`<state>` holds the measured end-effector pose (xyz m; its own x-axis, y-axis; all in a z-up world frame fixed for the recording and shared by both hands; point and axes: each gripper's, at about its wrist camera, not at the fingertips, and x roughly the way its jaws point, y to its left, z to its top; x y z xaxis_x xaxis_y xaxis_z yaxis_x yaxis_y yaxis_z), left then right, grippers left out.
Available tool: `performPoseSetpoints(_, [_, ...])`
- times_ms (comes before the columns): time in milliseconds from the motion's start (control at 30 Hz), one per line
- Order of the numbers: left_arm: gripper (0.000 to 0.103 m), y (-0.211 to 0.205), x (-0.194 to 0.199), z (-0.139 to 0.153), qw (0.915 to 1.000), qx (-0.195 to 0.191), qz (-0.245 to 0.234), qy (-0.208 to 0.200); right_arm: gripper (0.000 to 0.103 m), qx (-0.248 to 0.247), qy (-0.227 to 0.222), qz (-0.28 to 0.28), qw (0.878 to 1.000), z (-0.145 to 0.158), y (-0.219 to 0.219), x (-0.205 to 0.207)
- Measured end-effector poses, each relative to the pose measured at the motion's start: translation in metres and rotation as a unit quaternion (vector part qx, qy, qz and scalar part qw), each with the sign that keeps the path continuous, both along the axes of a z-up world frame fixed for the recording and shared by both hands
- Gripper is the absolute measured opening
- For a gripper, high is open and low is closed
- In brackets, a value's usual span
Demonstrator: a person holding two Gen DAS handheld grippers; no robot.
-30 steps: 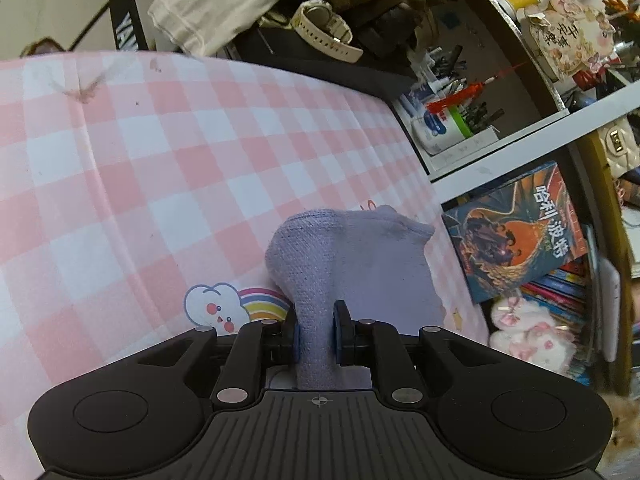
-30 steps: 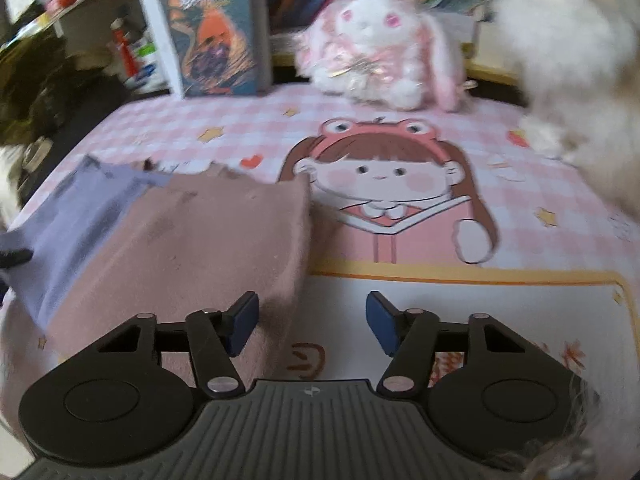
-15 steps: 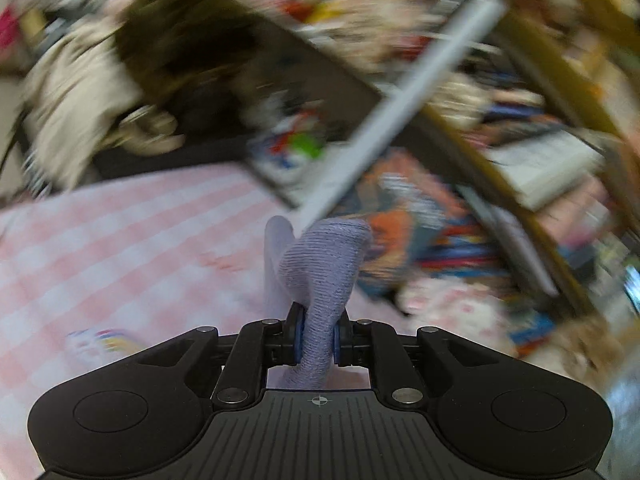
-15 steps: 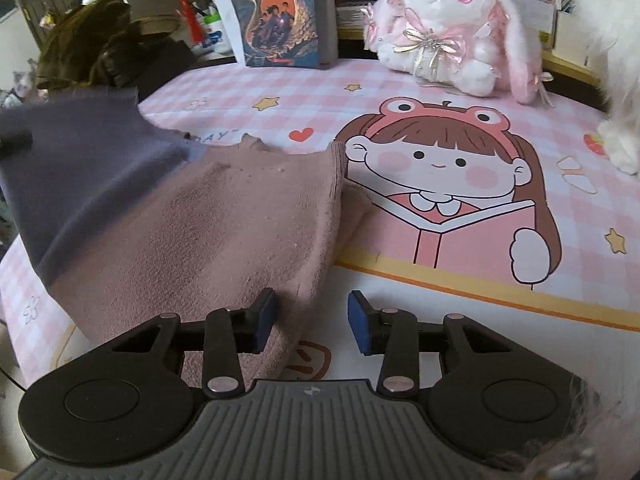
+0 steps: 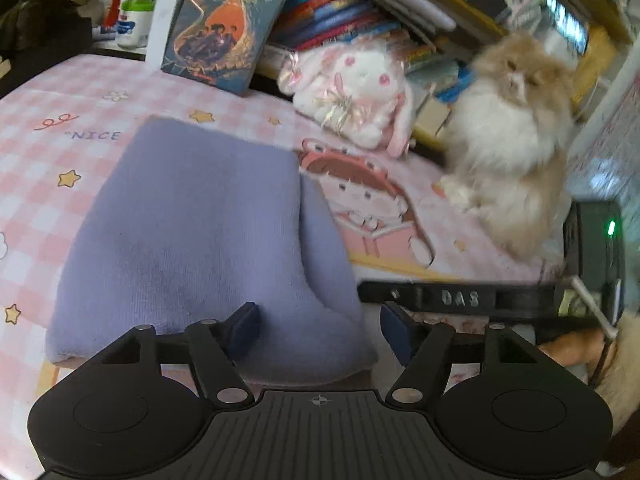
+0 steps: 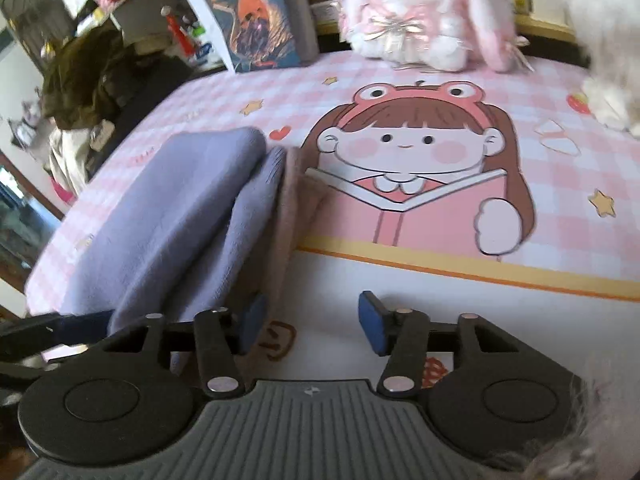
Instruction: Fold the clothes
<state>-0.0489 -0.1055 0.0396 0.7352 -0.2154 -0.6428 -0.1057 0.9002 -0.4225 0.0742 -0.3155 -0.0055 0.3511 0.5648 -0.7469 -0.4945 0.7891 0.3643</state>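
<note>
left claw (image 5: 318, 322) just opened over the lilac garment (image 5: 192, 240); right claw (image 6: 308, 320) stands apart, empty; only the left view shows a cat (image 5: 516, 136) ahead.

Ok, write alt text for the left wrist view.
A folded lavender knit garment lies on a pink checked table mat, with the open left gripper just above its near edge. Behind sit a plush bunny, a fluffy cat and a book.

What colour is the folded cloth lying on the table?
The folded cloth is lavender purple on top, clearest in the left wrist view.
</note>
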Motion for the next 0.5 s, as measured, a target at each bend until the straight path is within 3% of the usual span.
performPoseSetpoints(133, [0.068, 0.019, -0.026, 0.025, 0.9961, -0.016, 0.027, -0.082, 0.051, 0.032, 0.017, -0.008, 0.999, 0.008, -0.017, -0.001])
performPoseSetpoints(200, [0.067, 0.032, -0.031, 0.030, 0.9934, -0.004, 0.064, -0.095, 0.055, 0.066, 0.033, -0.004, 0.997, 0.015, -0.019, -0.002])
performPoseSetpoints(300, [0.063, 0.035, -0.031, 0.013, 0.9954, 0.027, 0.066, -0.064, 0.061, 0.120, 0.065, 0.014, 0.991, 0.021, -0.011, -0.002])
performPoseSetpoints(367, [0.050, 0.035, -0.030, -0.001, 0.9962, 0.050, 0.061, -0.038, 0.064, 0.147, 0.090, 0.025, 0.985, 0.022, -0.001, -0.001])
performPoseSetpoints(500, [0.046, 0.037, -0.036, -0.023, 0.9964, 0.066, 0.047, -0.023, 0.066, 0.140, 0.128, 0.022, 0.982, 0.010, 0.031, 0.004])
